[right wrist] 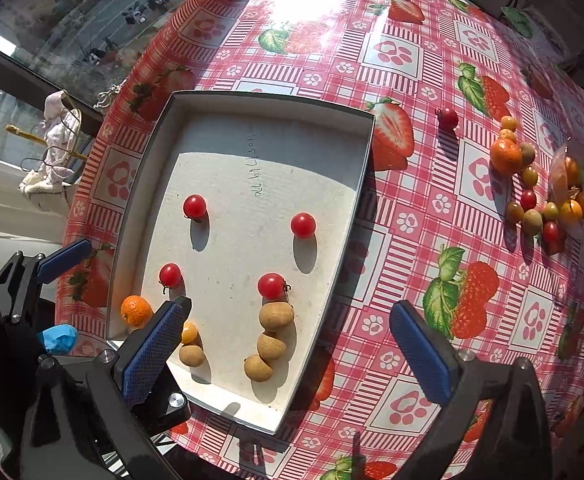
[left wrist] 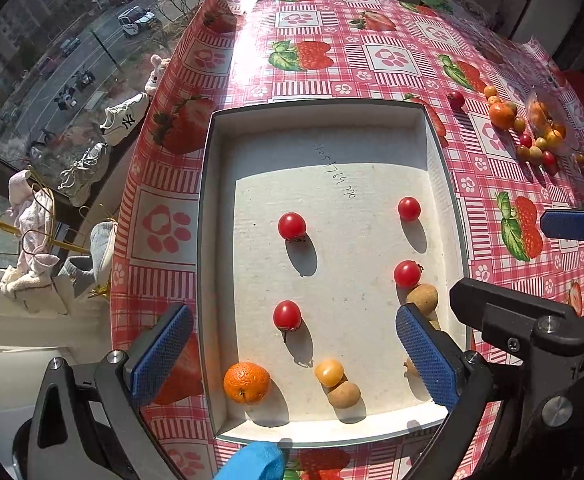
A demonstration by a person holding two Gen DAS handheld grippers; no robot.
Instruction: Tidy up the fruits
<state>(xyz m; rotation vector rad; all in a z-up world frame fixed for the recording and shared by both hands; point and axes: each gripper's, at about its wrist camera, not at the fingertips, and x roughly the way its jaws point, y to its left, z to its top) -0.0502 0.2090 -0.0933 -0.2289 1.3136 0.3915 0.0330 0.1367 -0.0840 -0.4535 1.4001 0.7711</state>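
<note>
Both claws, left [left wrist: 294, 354] and right [right wrist: 287, 354], are held wide open, nothing gripped. Sorted fruits [right wrist: 271, 285] lie in the tray [right wrist: 131, 216]; a loose pile [right wrist: 532, 200] waits on the tabletop [right wrist: 408, 224]. Round fruits could be nudged rolling by a careless reach.

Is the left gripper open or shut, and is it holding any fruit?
Open and empty: the left gripper has its blue fingers spread wide over the tray.

Longan [left wrist: 411, 367] half behind fingers [left wrist: 426, 354]
</note>
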